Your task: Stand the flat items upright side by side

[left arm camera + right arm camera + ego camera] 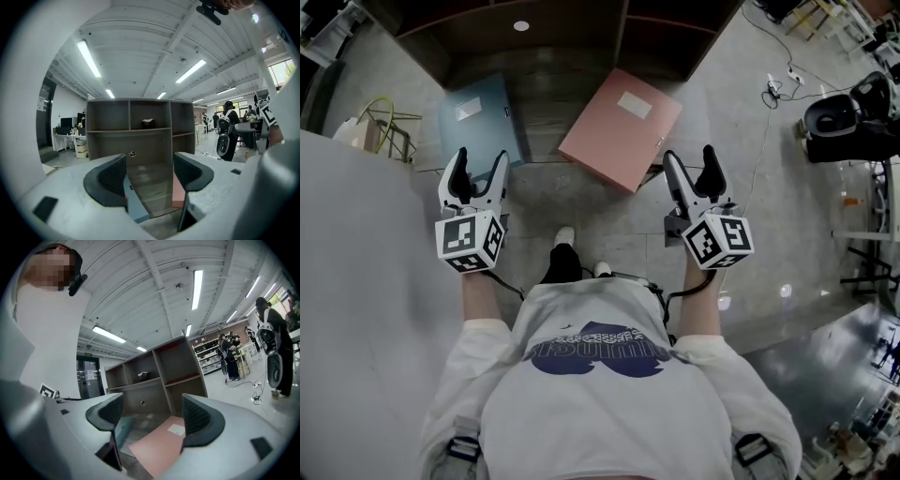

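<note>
Two flat file boxes lie on the bottom board of a dark wooden shelf unit [534,56]. The blue box [478,117] lies at the left. The pink box [622,127] lies askew at the right, with a corner past the board's front edge. My left gripper [480,169] hovers just in front of the blue box, open and empty. My right gripper [694,167] hovers beside the pink box's near corner, also open and empty. In the left gripper view the blue box [136,206] and pink box [178,192] show between the jaws. The right gripper view looks over the pink box [159,441] with the blue box [123,427] behind.
A white partition [356,262] stands at the left, with a wire rack [389,131] by it. Cables [778,89] run over the floor at the right, near a black chair [853,117]. People stand far off [229,117]. A dark object [148,123] sits on an upper shelf.
</note>
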### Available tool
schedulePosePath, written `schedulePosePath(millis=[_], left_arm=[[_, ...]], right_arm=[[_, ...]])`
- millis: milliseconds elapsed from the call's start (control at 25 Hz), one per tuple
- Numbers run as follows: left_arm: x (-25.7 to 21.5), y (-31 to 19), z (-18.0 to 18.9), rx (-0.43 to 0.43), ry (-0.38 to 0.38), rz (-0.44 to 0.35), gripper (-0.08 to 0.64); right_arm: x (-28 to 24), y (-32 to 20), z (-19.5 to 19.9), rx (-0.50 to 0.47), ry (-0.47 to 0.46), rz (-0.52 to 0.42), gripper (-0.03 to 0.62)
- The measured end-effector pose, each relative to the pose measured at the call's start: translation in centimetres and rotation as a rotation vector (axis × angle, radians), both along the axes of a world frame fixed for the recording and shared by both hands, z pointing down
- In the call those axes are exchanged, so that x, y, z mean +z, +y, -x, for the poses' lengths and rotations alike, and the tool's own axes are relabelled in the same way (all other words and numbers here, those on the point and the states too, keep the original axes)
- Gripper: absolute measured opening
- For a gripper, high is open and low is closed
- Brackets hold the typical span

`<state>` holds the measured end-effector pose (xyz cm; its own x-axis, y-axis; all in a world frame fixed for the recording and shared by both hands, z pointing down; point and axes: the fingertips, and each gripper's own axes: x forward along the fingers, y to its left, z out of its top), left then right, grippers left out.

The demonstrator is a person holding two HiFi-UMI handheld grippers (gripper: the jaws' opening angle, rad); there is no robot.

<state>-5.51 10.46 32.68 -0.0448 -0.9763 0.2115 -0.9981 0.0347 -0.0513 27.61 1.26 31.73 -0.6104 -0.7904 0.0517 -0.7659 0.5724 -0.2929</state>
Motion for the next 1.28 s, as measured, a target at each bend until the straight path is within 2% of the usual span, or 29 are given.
schedulePosePath(millis=[200,400,560,840,1120,1280], left_arm=[[1.8,-4.1,2.6,0.073,0.016,0.051,0.302],[3.5,-8.1,3.5,0.222,0.029,0.103,0.304],[5.7,-10.3,2.7,0.321,0.051,0.155,0.304],[10.0,-12.4,-1.0,0.460,0.072,0.274,0.305],[14.9,-13.7,-5.7,0.587,0.023,0.428,0.305],[18.5,-14.6,-7.7,0.616,0.058,0.551,0.305]], right_arm=[[1.4,-1.3,2.0,0.057,0.025,0.045,0.357],[3.1,-1.2,2.4,0.186,0.039,0.101,0.359],[3.5,-1.0,2.0,0.267,0.059,0.121,0.358],[5.2,-0.8,-1.5,0.382,0.062,0.166,0.359],[8.3,-2.8,-3.6,0.357,0.046,0.229,0.359],[10.5,-4.6,-4.1,0.314,0.041,0.288,0.359]])
